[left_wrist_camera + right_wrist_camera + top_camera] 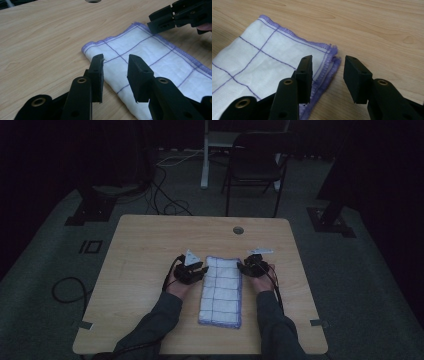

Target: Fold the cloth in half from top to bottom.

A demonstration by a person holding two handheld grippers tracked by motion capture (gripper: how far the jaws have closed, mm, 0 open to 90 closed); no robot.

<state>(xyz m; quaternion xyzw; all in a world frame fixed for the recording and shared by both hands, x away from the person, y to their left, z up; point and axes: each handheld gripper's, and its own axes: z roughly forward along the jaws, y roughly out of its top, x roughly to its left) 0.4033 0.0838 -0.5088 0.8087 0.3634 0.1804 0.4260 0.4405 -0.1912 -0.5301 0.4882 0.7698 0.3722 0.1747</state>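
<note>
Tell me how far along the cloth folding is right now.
Done: the cloth lies folded into a long strip, its layered hems stacked at the far corner. In hand: nothing; the left gripper and right gripper sit open at the strip's two far corners. Left, probably: grasp both corners and fold again.

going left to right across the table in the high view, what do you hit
bare wooden table → left claw → folded white cloth with purple grid lines → right claw → bare table again
</note>
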